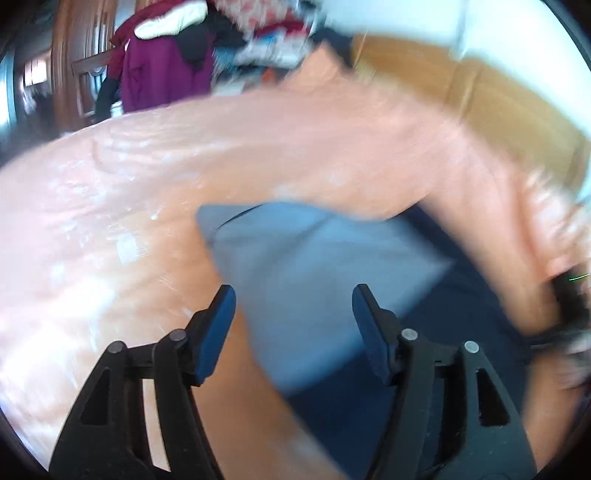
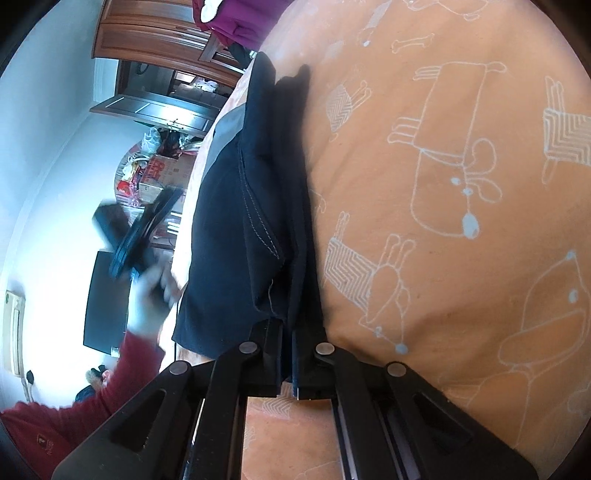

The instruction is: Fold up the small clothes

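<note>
A dark navy garment with pale stitching and a grey part lies on an orange bedsheet printed with white dogs. My right gripper is shut on the garment's near edge, the cloth pinched between its fingers. In the blurred left wrist view the garment shows as a grey-blue panel over navy cloth. My left gripper hovers above it, open, with nothing pressed between its blue pads. From the right wrist the left gripper appears blurred in a hand with a red sleeve.
A purple coat hangs at the far side, with a heap of clothes beside it. A wooden headboard runs along the sheet's far right. A wooden wardrobe, cardboard boxes and a black screen stand off the bed.
</note>
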A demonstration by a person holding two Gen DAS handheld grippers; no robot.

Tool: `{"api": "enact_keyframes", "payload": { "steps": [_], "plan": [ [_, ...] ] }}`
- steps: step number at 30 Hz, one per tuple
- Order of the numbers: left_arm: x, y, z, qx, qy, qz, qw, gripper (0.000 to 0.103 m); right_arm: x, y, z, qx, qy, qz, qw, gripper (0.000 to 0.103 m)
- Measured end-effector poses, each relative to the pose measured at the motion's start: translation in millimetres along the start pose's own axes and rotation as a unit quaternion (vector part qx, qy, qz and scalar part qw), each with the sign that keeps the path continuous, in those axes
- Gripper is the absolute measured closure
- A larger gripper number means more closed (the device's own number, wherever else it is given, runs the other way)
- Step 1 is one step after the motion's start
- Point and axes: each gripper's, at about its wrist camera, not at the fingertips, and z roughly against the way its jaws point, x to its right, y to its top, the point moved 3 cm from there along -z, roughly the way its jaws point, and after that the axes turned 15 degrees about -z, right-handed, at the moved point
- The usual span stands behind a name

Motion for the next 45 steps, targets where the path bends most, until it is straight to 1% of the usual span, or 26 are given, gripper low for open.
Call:
{"api": "enact_keyframes", "payload": {
  "steps": [1, 2, 3, 4, 5, 6, 7, 8, 9, 10, 12, 15, 18, 20, 22, 24, 28, 31, 34, 36, 38, 39, 40, 41, 43, 45],
  "plan": [
    [-5.3, -4.0, -29.1, -0.048, 0.009, -0.009, 0.9987, 0.023, 1.6, -1.0, 1.1, 0.000, 0.000, 0.000, 1.000, 0.103],
    [-10.3, -7.1, -47.4, -0.069, -0.006, -0.001, 0.9976, 0.023, 2.4, -1.6, 2.0, 0.000, 0.001, 0.001, 1.000, 0.103],
    [-17.5, 0.1, -49.7, -0.063, -0.017, 0.017, 0.9977, 0.026, 2.2, -1.6, 2.5, 0.000, 0.004, 0.001, 1.000, 0.103],
    [-22.0, 11.2, -43.3, -0.048, -0.019, 0.027, 0.9983, 0.040, 3.4, -0.8, 2.9, -0.001, 0.004, 0.002, 1.000, 0.103],
    [-26.5, 18.8, -34.6, -0.022, -0.032, 0.037, 0.9986, 0.042, 4.1, -1.1, 3.5, -0.001, 0.006, 0.004, 1.000, 0.103],
    [-30.4, 32.2, -20.9, 0.025, -0.049, 0.048, 0.9973, 0.038, 3.7, -2.0, 4.0, 0.000, 0.009, 0.006, 1.000, 0.103],
    [-33.8, 45.0, -14.3, 0.051, -0.040, 0.049, 0.9967, 0.034, 3.3, -2.2, 4.1, 0.002, 0.011, 0.007, 1.000, 0.103],
    [-35.7, 53.8, -18.7, 0.049, -0.019, 0.042, 0.9978, 0.032, 3.6, -2.6, 4.2, 0.003, 0.013, 0.008, 1.000, 0.103],
    [-37.1, 57.8, -29.3, 0.032, 0.007, 0.034, 0.9989, 0.031, 4.0, -2.8, 4.3, 0.003, 0.014, 0.008, 1.000, 0.103],
    [-37.7, 57.2, -54.3, -0.024, 0.040, 0.019, 0.9987, 0.029, 3.5, -3.5, 4.4, 0.003, 0.015, 0.008, 1.000, 0.103],
    [-30.5, 38.8, -93.5, -0.106, 0.050, -0.006, 0.9931, 0.018, 3.3, -4.5, 4.6, 0.004, 0.014, 0.008, 1.000, 0.103],
    [-28.7, 34.1, -62.5, -0.068, 0.024, 0.033, 0.9969, 0.031, 3.6, -4.9, 5.2, 0.004, 0.017, 0.007, 1.000, 0.103],
    [-4.2, 23.9, 15.0, 0.012, 0.005, 0.059, 0.9982, 0.030, 3.3, -6.3, 6.1, 0.005, 0.017, 0.011, 1.000, 0.103],
    [24.8, -0.2, 59.6, 0.035, -0.016, 0.047, 0.9981, 0.026, -1.8, -8.1, 8.1, 0.009, 0.007, 0.020, 1.000, 0.103],
    [60.3, -23.0, 92.4, 0.043, -0.038, 0.028, 0.9980, 0.019, -14.8, -14.5, 14.3, 0.015, -0.018, 0.037, 0.999, 0.091],
    [101.7, -49.0, 117.0, 0.035, -0.076, 0.006, 0.9965, 0.019, -35.0, -25.0, 29.8, 0.017, -0.045, 0.066, 0.997, 0.068],
    [130.7, -79.0, 117.4, 0.027, -0.126, 0.028, 0.9912, 0.018, -81.7, -36.4, 74.5, 0.058, -0.090, 0.152, 0.983, 0.067],
    [126.9, -94.1, 93.4, -0.001, -0.111, 0.057, 0.9921, 0.018, -127.1, -5.0, 71.9, 0.081, -0.056, 0.198, 0.975, 0.070],
    [124.4, -100.2, 89.6, -0.003, -0.110, 0.079, 0.9908, 0.017, -161.9, 57.6, 14.7, 0.062, -0.048, 0.232, 0.970, 0.088],
    [121.0, -100.7, 93.5, 0.003, -0.107, 0.093, 0.9899, 0.016, -165.5, 97.5, -25.6, 0.057, -0.090, 0.251, 0.962, 0.092],
    [115.8, -107.3, 93.8, 0.005, -0.105, 0.105, 0.9890, 0.014, -146.7, 148.1, -61.6, 0.049, -0.132, 0.221, 0.965, 0.091],
    [116.2, -108.8, 93.6, 0.005, -0.103, 0.107, 0.9889, 0.013, -129.6, 168.8, -76.4, 0.045, -0.160, 0.202, 0.965, 0.100],
    [116.3, -109.2, 92.9, 0.003, -0.100, 0.109, 0.9890, 0.010, -114.2, 180.8, -85.1, 0.042, -0.180, 0.183, 0.966, 0.103],
    [115.7, -107.2, 92.4, -0.001, -0.094, 0.110, 0.9895, 0.010, -98.3, 188.1, -91.6, 0.029, -0.174, 0.154, 0.972, 0.103],
    [115.4, -102.0, 94.9, -0.005, -0.086, 0.109, 0.9903, 0.009, -92.6, 187.1, -83.7, 0.042, -0.155, 0.127, 0.979, 0.103],
    [114.2, -98.5, 102.6, -0.012, -0.069, 0.110, 0.9915, 0.009, -110.7, 166.0, -59.1, 0.065, -0.138, 0.135, 0.979, 0.088]
  ]
}}
